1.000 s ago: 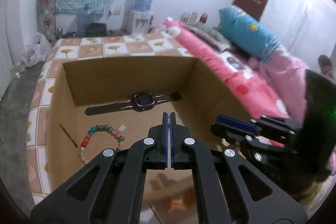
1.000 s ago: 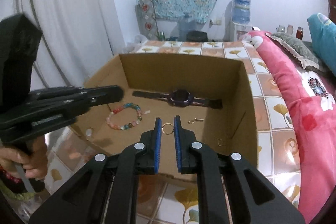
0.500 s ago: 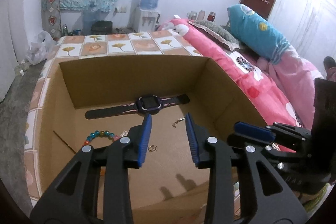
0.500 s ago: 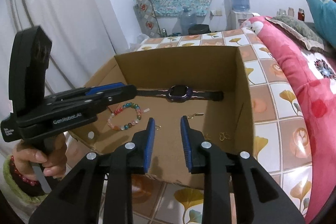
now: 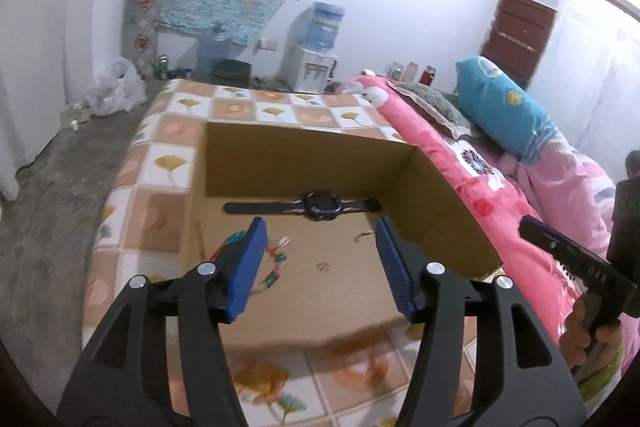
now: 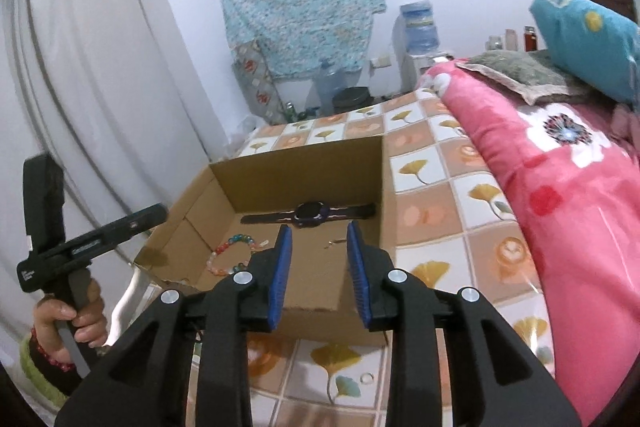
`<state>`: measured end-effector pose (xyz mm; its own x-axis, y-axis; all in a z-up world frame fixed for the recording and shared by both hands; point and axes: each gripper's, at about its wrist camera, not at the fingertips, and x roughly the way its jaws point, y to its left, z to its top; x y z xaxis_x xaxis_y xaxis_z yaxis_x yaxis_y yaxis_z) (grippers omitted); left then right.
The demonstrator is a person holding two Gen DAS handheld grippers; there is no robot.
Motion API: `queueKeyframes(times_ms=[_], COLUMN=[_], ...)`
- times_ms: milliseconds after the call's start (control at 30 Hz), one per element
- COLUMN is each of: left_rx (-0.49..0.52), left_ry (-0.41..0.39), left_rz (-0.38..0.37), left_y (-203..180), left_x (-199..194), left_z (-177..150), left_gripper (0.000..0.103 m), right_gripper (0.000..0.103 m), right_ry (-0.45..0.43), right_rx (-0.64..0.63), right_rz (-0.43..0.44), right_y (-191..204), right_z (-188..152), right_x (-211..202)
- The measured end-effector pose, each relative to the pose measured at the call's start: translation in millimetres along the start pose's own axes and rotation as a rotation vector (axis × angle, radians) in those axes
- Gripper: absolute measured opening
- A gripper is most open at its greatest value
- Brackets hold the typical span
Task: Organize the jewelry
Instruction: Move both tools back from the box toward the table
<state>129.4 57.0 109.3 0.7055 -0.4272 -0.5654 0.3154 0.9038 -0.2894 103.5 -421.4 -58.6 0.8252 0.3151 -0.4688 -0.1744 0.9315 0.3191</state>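
Observation:
An open cardboard box point(image 5: 304, 151) point(image 6: 304, 163) sits on the tiled bedspread. Inside lie a dark watch point(image 5: 316, 206) point(image 6: 310, 213) along the back wall, a coloured bead bracelet point(image 5: 276, 261) point(image 6: 230, 253) at the left, a small gold earring point(image 5: 322, 265) in the middle and a small gold clasp piece point(image 5: 362, 235) point(image 6: 334, 243) to the right. My left gripper point(image 5: 320, 237) is open and empty, above the box's near edge. My right gripper point(image 6: 319, 241) is open and empty, in front of the box. A small ring point(image 6: 366, 378) lies on the bedspread outside the box.
A pink flowered quilt point(image 6: 560, 195) lies to the right, with a teal pillow point(image 5: 504, 107) behind it. The bed's left edge drops to a grey floor point(image 5: 44, 195). A white curtain point(image 6: 80, 87) hangs at the left. A water dispenser point(image 5: 320, 51) stands at the far wall.
Both grippers have opened and pulled up and back from the box. The gold earring and the piece the right gripper held now lie on the box floor.

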Motion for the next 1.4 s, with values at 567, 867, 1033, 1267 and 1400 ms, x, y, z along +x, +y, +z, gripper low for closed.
queueKeyframes(times_ms=[567,867,1033,1267,1400], left_rx=[0.053,0.107,0.163,0.168,0.155], left_ry=[0.148,0.153,0.211,0.298,0.285], left_rz=[0.123,0.173,0.201,0.292,0.292], left_y=[6.6,-8.6,-14.8,-9.8,-7.7], left_x=[-36.8,0.3,30.9,59.9,58.5], left_z=[-96.1,-116.5,-116.3,-119.9,-120.8], left_gripper=[0.062,0.054,0.044,0.030,0.017], right_gripper=[0.029,0.029,0.029,0.029,0.029], right_ry=[0.159,0.248,0.251,0.237,0.230], right_rx=[0.110,0.092,0.098,0.138,0.140], right_rz=[-0.061,-0.038,0.005,0.032,0.030], right_y=[-37.8,-42.1,-44.7,-53.7,-54.4], right_z=[-90.4,-124.9,-131.1,-134.1,-134.9], right_x=[-2.2,10.2,8.1,0.2,-6.3])
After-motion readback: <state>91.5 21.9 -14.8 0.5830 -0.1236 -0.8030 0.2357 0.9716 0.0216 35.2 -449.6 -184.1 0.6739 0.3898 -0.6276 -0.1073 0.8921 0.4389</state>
